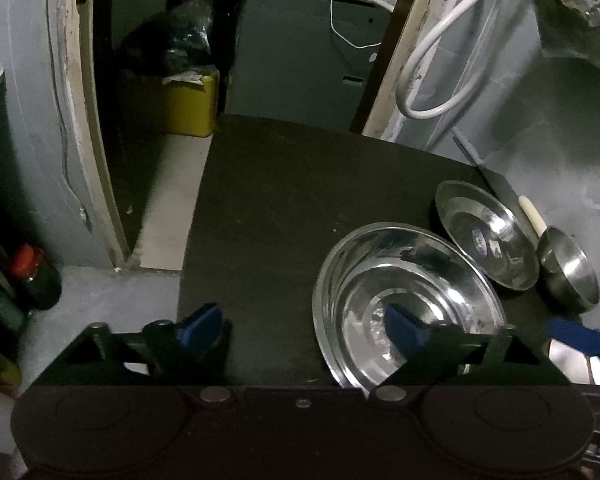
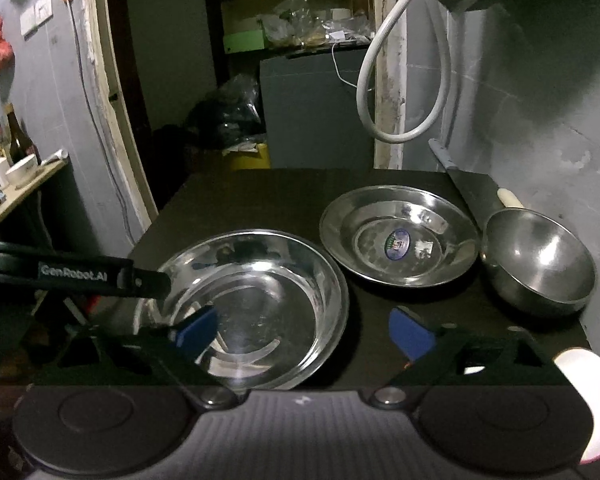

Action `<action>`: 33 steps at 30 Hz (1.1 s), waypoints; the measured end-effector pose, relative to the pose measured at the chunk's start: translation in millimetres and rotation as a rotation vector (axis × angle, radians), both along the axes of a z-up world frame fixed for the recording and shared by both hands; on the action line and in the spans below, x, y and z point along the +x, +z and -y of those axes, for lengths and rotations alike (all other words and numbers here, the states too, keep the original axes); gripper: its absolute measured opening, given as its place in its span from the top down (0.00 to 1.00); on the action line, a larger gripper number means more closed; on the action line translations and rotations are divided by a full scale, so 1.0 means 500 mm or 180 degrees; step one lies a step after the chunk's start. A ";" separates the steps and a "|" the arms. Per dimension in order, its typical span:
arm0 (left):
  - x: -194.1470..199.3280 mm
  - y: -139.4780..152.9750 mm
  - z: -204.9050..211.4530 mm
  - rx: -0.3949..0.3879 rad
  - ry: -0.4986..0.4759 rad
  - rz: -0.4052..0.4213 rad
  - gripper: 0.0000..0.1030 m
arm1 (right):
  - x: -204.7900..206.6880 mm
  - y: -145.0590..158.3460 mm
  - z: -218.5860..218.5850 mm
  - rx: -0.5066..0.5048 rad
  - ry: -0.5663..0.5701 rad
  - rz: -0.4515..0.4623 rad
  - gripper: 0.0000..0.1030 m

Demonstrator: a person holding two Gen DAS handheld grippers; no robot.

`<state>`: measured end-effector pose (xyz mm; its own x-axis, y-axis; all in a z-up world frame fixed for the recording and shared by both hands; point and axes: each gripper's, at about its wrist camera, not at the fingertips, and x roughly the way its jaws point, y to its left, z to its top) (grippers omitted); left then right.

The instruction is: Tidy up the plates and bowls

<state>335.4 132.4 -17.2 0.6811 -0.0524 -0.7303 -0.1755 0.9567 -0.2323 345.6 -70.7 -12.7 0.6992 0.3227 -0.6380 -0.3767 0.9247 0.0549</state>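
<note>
A large steel plate point(image 1: 380, 272) point(image 2: 284, 280) lies at the near edge of the dark table point(image 1: 268, 200) point(image 2: 240, 196). A smaller steel plate with a blue sticker point(image 1: 484, 232) point(image 2: 400, 236) lies behind it. A small steel bowl point(image 1: 568, 272) point(image 2: 540, 256) stands at the right by the wall. My left gripper point(image 1: 304, 328) is open and empty, its right finger over the large plate's near rim. My right gripper point(image 2: 304, 332) is open and empty, spanning the large plate's right rim. The left gripper's body point(image 2: 80, 274) shows at the left in the right wrist view.
A grey-handled knife point(image 1: 496, 176) point(image 2: 468, 184) and a cream-handled utensil point(image 1: 532, 216) point(image 2: 510, 198) lie along the right wall. A white hose point(image 1: 432, 60) point(image 2: 380, 80) hangs above. A yellow bin point(image 1: 188, 104) and doorway are behind; bottles point(image 1: 36, 276) stand at the left.
</note>
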 end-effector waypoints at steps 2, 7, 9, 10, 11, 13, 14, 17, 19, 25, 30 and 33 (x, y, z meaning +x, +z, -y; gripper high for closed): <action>0.001 -0.002 -0.001 -0.0039 -0.0028 -0.0005 0.26 | 0.008 -0.006 -0.003 -0.0021 -0.0015 -0.0032 0.20; 0.009 -0.009 0.007 -0.0093 -0.0102 -0.0002 0.45 | 0.025 -0.024 -0.011 -0.0124 -0.0065 -0.0122 0.29; 0.011 -0.014 0.010 -0.0114 -0.0134 -0.0017 0.53 | 0.026 -0.027 -0.013 -0.0156 -0.0072 -0.0152 0.34; 0.013 -0.016 0.012 -0.0130 -0.0157 -0.0019 0.55 | 0.027 -0.029 -0.014 -0.0162 -0.0080 -0.0169 0.39; 0.013 -0.018 0.012 -0.0137 -0.0171 -0.0021 0.57 | 0.027 -0.029 -0.014 -0.0157 -0.0085 -0.0180 0.40; 0.014 -0.022 0.015 -0.0169 -0.0200 -0.0029 0.66 | 0.028 -0.031 -0.014 -0.0157 -0.0085 -0.0202 0.45; 0.014 -0.023 0.015 -0.0195 -0.0210 -0.0037 0.68 | 0.028 -0.032 -0.014 -0.0158 -0.0083 -0.0212 0.45; 0.014 -0.027 0.012 -0.0239 -0.0209 -0.0057 0.75 | 0.030 -0.036 -0.013 -0.0151 -0.0088 -0.0250 0.48; 0.014 -0.028 0.010 -0.0234 -0.0201 -0.0063 0.81 | 0.033 -0.042 -0.012 -0.0159 -0.0090 -0.0289 0.53; 0.012 -0.029 0.007 -0.0213 -0.0209 -0.0079 0.86 | 0.027 -0.046 -0.017 -0.0206 -0.0117 -0.0285 0.66; 0.003 -0.024 0.009 -0.0252 -0.0183 -0.0073 0.86 | 0.022 -0.042 -0.007 -0.0147 -0.0148 -0.0320 0.70; -0.003 -0.017 0.014 -0.0217 -0.0192 -0.0024 0.86 | 0.018 -0.036 -0.001 -0.0108 -0.0151 -0.0288 0.72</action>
